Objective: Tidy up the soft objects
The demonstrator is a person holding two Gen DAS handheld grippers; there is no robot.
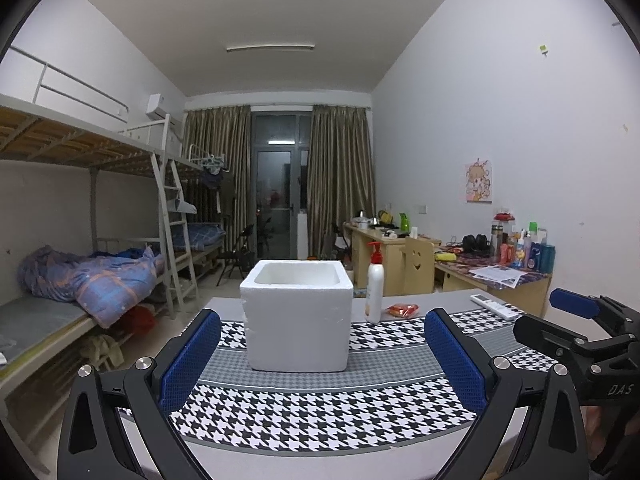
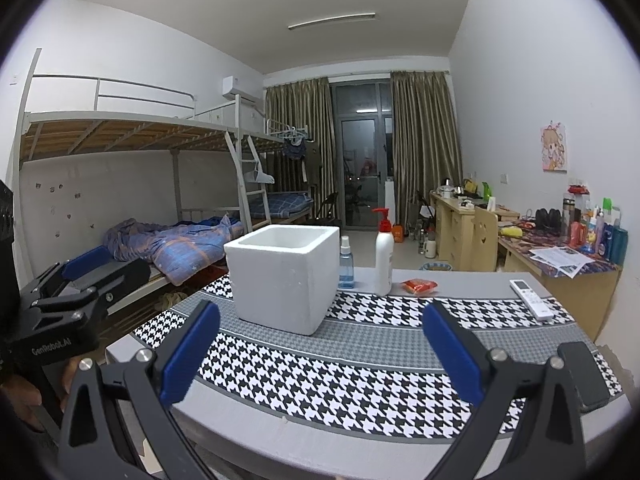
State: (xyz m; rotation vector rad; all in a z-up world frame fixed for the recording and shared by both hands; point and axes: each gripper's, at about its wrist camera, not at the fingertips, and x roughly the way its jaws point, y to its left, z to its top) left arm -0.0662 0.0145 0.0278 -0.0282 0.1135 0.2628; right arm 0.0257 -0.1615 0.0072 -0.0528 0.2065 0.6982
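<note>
Left gripper (image 1: 322,354) fingers gape before an upright, open-topped white foam box (image 1: 297,316).

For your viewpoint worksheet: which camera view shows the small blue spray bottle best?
The right wrist view: the small blue spray bottle stands clear between the white foam box and the lotion pump bottle. In the left wrist view the box hides it entirely.

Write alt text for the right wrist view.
An open gripper hovers over a houndstooth table, facing a white foam box. Behind the box stand a spray bottle and pump bottle, with a red packet and remote rightward.
</note>
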